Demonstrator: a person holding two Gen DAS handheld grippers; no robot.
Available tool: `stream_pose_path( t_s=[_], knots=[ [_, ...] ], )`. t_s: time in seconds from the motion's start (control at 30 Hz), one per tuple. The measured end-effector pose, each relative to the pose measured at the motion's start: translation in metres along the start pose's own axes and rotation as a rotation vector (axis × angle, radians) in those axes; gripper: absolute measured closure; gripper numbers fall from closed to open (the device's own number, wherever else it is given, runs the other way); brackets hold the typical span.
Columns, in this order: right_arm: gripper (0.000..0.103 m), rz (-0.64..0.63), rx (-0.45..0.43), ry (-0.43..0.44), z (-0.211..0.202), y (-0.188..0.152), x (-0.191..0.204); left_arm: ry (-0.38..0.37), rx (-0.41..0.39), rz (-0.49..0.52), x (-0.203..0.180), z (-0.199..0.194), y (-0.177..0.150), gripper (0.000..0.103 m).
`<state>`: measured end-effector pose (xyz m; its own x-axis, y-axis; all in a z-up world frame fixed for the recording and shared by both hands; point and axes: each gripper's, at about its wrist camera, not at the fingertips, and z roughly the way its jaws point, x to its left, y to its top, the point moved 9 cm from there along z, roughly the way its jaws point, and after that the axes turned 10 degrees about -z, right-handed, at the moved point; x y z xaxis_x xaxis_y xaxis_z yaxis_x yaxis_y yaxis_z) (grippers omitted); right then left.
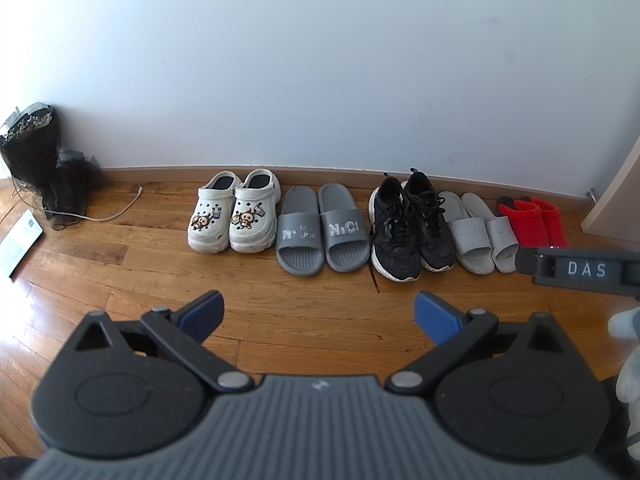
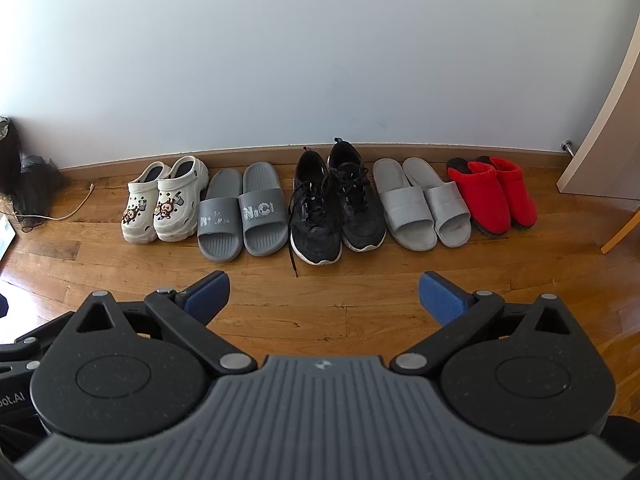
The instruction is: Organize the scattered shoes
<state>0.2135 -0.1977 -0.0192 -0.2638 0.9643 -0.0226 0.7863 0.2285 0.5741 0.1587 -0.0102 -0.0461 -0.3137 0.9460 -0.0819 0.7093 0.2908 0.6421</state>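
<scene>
Several pairs of shoes stand in a row along the white wall, toes toward me. From left to right: white clogs [image 1: 234, 212] [image 2: 166, 200], dark grey slides [image 1: 322, 228] [image 2: 242, 210], black sneakers [image 1: 412, 224] [image 2: 336, 206], light grey slides [image 1: 480, 232] [image 2: 422, 204] and red slippers [image 1: 534, 220] [image 2: 494, 194]. My left gripper [image 1: 319, 314] is open above bare floor, well short of the row. My right gripper [image 2: 324, 296] is open too, in front of the sneakers, with nothing between its blue pads. Part of the right gripper [image 1: 580, 270] shows at the left wrist view's right edge.
The floor is wooden parquet [image 2: 320, 312]. A black wrapped bouquet [image 1: 36, 160] and a white cable [image 1: 108, 210] lie at the left by the wall. A white flat device [image 1: 18, 242] sits at the far left. A door [image 2: 604, 132] and doorstop [image 2: 566, 145] stand at the right.
</scene>
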Motion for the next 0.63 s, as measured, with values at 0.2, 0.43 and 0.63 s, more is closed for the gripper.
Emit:
stream_pose_path(
  t_s=[0.2,0.43,0.63],
  knots=[
    [0.001,-0.001,0.001,-0.001,0.0003,-0.0006,0.0,-0.001,0.002,-0.003,0.0,0.0009,-0.0002,0.0],
    [0.001,0.001,0.001,-0.004,0.0002,-0.0009,0.0,0.001,0.007,-0.004,0.0004,0.0022,-0.0007,0.0],
    [0.001,0.0,-0.001,-0.005,-0.0006,-0.001,-0.0004,0.003,0.002,-0.006,0.001,0.0014,-0.0003,0.0]
  ],
)
